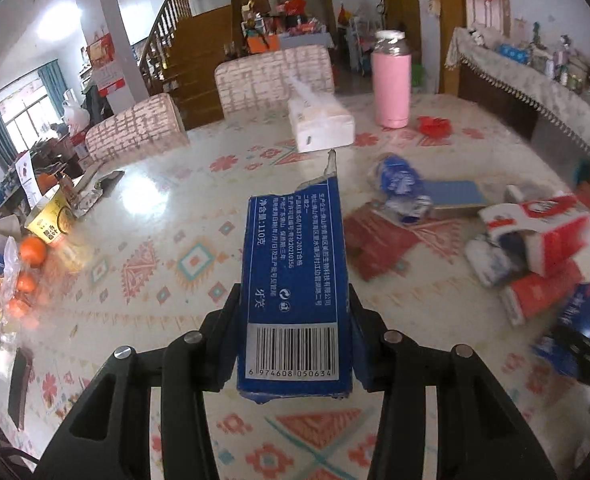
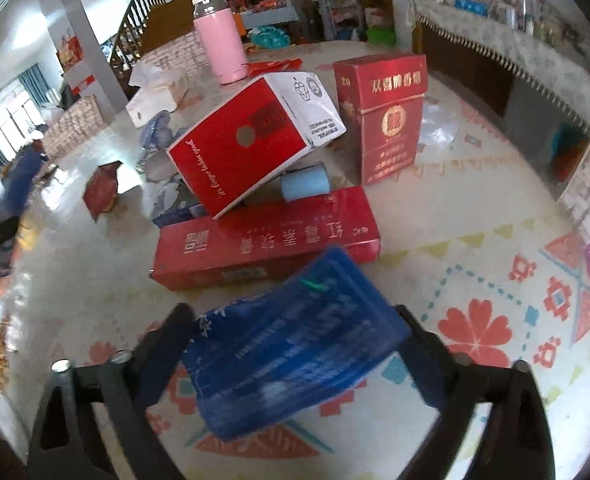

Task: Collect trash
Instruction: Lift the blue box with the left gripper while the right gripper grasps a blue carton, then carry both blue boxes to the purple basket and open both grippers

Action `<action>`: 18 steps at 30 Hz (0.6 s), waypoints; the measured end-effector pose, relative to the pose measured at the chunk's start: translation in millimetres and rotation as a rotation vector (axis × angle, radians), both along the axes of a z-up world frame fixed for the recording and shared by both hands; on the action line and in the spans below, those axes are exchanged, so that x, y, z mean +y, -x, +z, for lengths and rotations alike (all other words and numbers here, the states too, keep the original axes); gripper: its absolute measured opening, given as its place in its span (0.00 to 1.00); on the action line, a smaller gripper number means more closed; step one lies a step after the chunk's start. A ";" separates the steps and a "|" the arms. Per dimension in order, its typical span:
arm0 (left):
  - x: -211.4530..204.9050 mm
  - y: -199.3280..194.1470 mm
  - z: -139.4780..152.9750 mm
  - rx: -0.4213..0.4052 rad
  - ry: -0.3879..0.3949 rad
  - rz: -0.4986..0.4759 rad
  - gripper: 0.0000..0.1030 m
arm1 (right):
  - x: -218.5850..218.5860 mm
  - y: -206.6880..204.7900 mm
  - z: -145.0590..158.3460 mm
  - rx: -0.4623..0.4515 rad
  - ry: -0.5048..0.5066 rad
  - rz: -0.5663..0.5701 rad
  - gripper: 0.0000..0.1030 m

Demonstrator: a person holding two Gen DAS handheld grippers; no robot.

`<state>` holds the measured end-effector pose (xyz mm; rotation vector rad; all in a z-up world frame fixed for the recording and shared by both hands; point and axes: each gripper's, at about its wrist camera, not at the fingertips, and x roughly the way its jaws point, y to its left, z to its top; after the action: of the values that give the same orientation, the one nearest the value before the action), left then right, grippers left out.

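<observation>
My left gripper is shut on a long blue toothpaste box with a barcode and a torn far end, held above the patterned table. My right gripper is shut on a blurred blue carton just above the table. Ahead of it lie a long red cigarette carton, a tilted red-and-white box, an upright red cigarette pack and a light blue roll. In the left wrist view the same trash pile sits at right: red-and-white box, crumpled blue wrapper.
A pink thermos and a white tissue pack stand at the far side of the table. Oranges and a yellow cup sit at the left edge. Two chairs line the far side. A cloth-covered sideboard is on the right.
</observation>
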<state>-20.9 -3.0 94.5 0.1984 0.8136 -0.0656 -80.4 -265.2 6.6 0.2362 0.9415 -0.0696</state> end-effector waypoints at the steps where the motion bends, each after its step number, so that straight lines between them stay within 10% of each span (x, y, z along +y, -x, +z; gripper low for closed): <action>1: -2.1 5.4 1.7 -0.004 0.004 -0.009 0.44 | 0.0 1.7 1.3 -0.009 0.008 0.001 0.88; 18: -58.6 79.6 24.8 -0.074 0.048 -0.147 0.44 | -22.3 57.6 41.2 -0.150 -0.049 0.042 0.48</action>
<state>-100.4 -61.6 119.3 0.2143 0.7223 -0.2144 -138.0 -287.5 47.8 0.2632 0.7990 0.0103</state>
